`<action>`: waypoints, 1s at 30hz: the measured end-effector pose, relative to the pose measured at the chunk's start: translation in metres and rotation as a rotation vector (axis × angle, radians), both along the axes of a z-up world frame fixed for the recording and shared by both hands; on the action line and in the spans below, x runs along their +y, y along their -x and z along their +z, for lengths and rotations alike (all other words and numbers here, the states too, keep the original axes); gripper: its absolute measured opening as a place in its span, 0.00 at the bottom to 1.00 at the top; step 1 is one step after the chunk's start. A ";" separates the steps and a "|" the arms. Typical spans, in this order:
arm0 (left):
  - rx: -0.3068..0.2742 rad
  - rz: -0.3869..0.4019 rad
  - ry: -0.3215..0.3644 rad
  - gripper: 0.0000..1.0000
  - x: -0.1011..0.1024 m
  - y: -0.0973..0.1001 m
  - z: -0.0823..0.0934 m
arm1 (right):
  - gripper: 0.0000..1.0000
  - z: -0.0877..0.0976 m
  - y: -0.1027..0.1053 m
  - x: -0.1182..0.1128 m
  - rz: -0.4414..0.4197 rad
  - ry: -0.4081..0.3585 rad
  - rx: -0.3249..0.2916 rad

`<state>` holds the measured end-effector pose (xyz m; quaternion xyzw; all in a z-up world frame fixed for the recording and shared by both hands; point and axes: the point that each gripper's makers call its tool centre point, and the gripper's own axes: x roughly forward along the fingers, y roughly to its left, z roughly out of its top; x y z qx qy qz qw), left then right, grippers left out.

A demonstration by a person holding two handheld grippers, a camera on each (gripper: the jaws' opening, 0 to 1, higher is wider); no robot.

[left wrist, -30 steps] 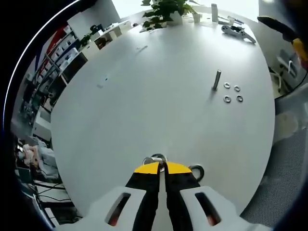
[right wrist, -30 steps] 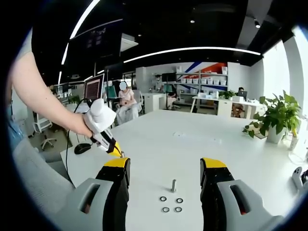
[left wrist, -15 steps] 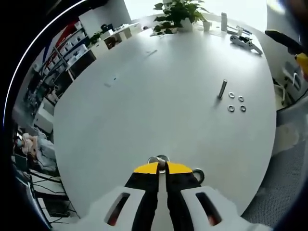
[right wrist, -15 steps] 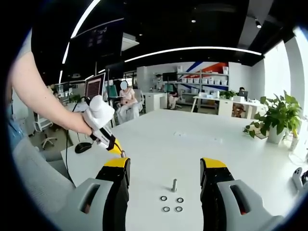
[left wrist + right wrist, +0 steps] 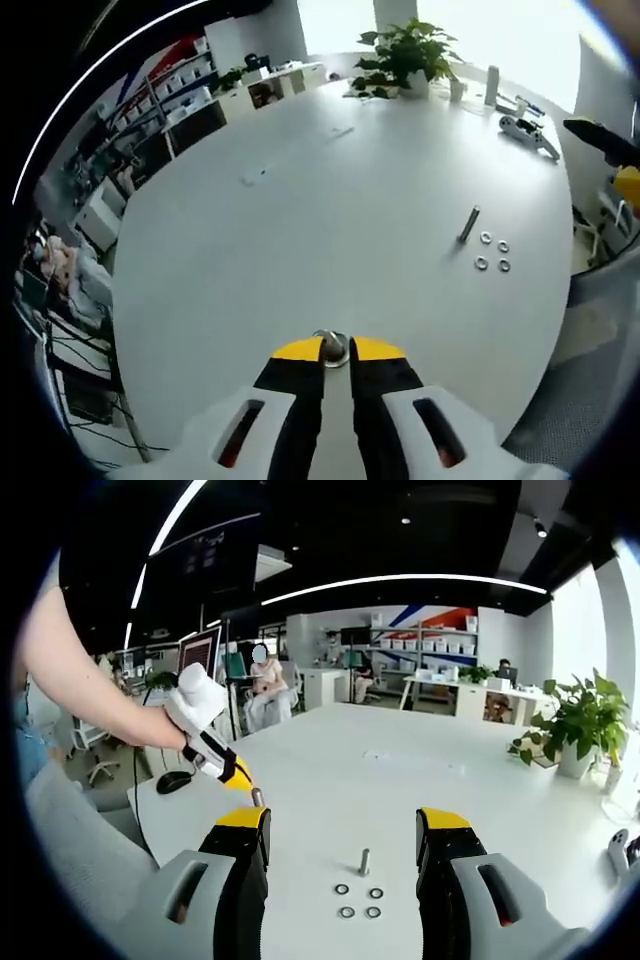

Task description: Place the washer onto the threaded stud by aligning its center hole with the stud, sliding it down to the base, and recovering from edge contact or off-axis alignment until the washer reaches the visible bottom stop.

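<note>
On a white tabletop (image 5: pixel 300 230) we hold a washer (image 5: pixel 330 346) pinched edge-on between the closed jaws of our left gripper (image 5: pixel 331 350), lifted clear of the surface. In the left gripper view the stud (image 5: pixel 469 224) stands at about two o'clock, well apart from the washer, with four spare washers (image 5: pixel 492 252) lying just beside it. In the right gripper view our right gripper (image 5: pixel 343 825) hovers with its jaws wide open and empty, the stud (image 5: pixel 364 861) framed between them and the spare washers (image 5: pixel 358 902) just below it at six o'clock; the left gripper (image 5: pixel 243 780) shows at about nine o'clock with the washer (image 5: pixel 257 797) at its tip. The main risk, as we judge it, is the washer meeting the stud tilted: held by its rim, its hole may sit off-axis, so its edge could catch on the stud's top or threads and jam short of the base. The thin rim grip could also slip and drop the washer, or a sideways bump could knock the stud or scatter the spares. Compared with one second ago, the washer has risen off the tabletop, leaving behind the other ring that lay beside the jaws, and the left gripper sits higher in the right gripper view.
</note>
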<state>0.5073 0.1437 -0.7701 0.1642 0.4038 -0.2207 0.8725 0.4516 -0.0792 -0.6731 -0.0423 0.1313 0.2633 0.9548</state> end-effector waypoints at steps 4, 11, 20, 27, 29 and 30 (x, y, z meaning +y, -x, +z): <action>-0.030 0.019 0.027 0.08 0.000 0.001 0.006 | 0.61 -0.003 0.001 0.002 0.010 0.013 0.005; -0.128 0.058 0.115 0.11 -0.003 -0.002 0.021 | 0.61 -0.005 0.001 0.002 0.013 0.017 0.011; -0.230 0.086 0.187 0.11 -0.008 0.001 0.042 | 0.61 -0.006 0.002 0.003 0.016 0.022 0.011; -0.287 0.120 0.230 0.13 -0.011 0.005 0.053 | 0.61 -0.005 0.001 0.001 0.008 0.019 0.008; -0.300 0.133 0.241 0.13 -0.010 0.007 0.056 | 0.61 -0.005 0.000 0.000 0.003 0.010 0.011; -0.310 0.140 0.250 0.13 -0.010 0.008 0.058 | 0.61 -0.006 0.000 -0.001 0.000 0.009 0.014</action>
